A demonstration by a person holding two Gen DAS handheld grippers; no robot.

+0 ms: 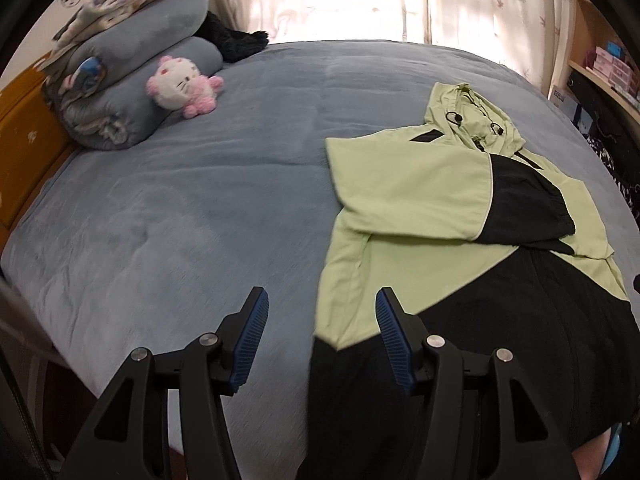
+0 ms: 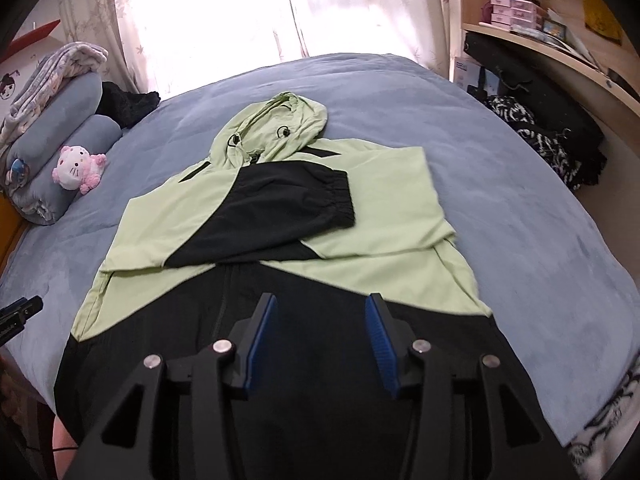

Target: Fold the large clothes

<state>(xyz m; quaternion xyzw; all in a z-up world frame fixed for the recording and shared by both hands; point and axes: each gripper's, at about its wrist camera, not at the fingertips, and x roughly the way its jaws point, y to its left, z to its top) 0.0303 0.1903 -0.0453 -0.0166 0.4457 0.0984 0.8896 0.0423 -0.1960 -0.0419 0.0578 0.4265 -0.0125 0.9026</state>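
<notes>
while both tongs gape, hoodie (image 2: 372, 216) lies flat.

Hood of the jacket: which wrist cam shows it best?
Right wrist. The hood sits near the centre of that view, with both drawstring toggles and the opening facing the camera. In the left wrist view the hood sits off to the right, seen at an angle and more crumpled. Neither tool touches it.

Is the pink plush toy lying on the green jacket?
No, the plush toy leans against the rolled grey bedding, apart from the jacket.
</notes>
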